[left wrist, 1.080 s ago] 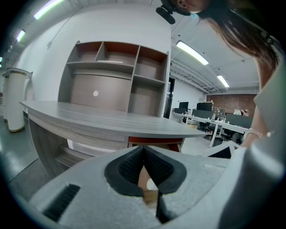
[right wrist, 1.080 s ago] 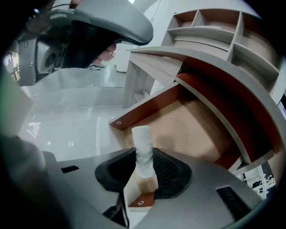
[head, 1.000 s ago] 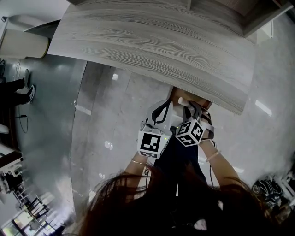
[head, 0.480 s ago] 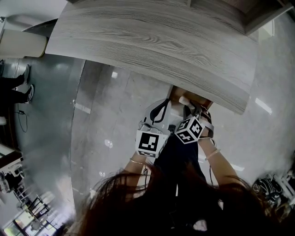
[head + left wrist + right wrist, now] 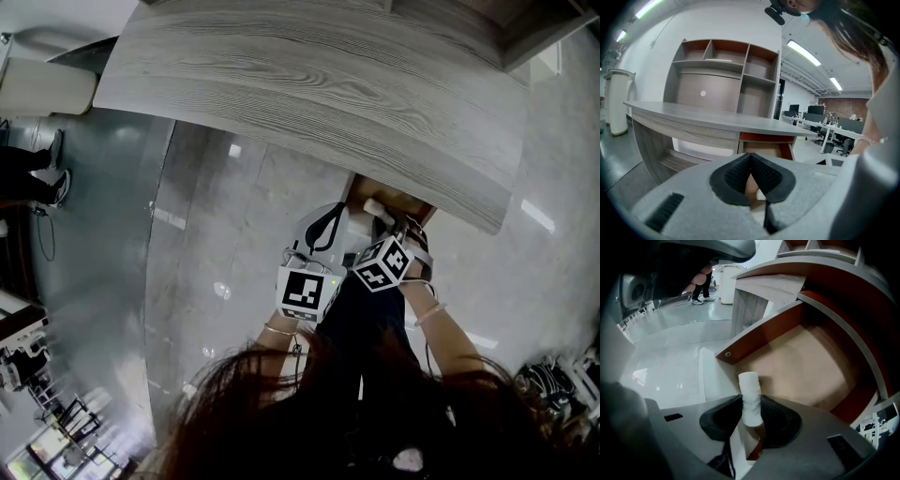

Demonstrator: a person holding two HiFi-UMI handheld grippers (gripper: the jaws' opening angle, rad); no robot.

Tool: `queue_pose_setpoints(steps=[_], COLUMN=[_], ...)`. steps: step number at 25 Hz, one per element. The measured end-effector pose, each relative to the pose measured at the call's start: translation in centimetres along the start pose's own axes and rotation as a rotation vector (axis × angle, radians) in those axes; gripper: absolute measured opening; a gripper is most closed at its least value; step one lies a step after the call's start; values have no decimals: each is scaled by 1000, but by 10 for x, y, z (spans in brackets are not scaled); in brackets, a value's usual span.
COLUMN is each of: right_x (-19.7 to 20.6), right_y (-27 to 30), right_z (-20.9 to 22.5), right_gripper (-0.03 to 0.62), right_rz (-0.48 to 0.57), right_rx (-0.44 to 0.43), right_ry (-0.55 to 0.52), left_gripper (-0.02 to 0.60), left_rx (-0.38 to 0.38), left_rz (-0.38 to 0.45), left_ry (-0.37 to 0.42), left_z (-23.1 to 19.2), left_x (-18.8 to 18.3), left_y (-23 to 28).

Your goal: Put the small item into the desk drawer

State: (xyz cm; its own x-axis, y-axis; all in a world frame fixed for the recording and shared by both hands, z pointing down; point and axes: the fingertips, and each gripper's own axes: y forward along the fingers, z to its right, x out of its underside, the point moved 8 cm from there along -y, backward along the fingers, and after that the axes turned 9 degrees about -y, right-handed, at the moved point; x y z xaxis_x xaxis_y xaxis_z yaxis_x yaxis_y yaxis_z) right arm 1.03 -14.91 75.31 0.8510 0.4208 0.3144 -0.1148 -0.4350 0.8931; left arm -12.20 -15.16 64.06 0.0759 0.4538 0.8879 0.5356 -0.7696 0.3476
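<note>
right tool lower, gripping white roll

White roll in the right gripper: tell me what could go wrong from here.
1. The white roll hangs near a corner of the drawer; released here, it may tumble out onto the floor.
2. The right gripper pinches only its lower end, so it could tilt or slip early.
3. The desk top overhangs the drawer; moving deeper may bump it.

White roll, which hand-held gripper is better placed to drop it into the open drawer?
Right. The right hand-held gripper grips the white roll, angled down over the open drawer. The left hand-held gripper is shut and empty, aimed level at the desk.
</note>
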Motion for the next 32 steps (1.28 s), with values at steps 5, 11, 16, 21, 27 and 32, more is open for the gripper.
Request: queue_pose_setpoints(steps=[5, 11, 16, 21, 27, 32], right_x=[-1, -3, -4, -4, -4, -3], right_y=[1, 4, 4, 5, 5, 4], right_z=[0, 0, 1, 2, 1, 3], right_gripper=[114, 114, 114, 114, 118, 135], right_rz=[-2, -14, -23, -23, -26, -20], right_rx=[-4, -8, -6, -4, -20, -30], right_ry=[33, 48, 51, 51, 59, 72], left_gripper=[15, 15, 15, 15, 15, 15], left_rx=[-5, -12, -13, -13, -18, -20], left_rz=[-6, -13, -14, -15, -12, -11], left_ry=[-7, -8, -11, -14, -17, -14], left_z=[0, -1, -1, -1, -1, -1], left_x=[4, 8, 9, 10, 9, 7], left_y=[-3, -4, -5, -6, -9, -10])
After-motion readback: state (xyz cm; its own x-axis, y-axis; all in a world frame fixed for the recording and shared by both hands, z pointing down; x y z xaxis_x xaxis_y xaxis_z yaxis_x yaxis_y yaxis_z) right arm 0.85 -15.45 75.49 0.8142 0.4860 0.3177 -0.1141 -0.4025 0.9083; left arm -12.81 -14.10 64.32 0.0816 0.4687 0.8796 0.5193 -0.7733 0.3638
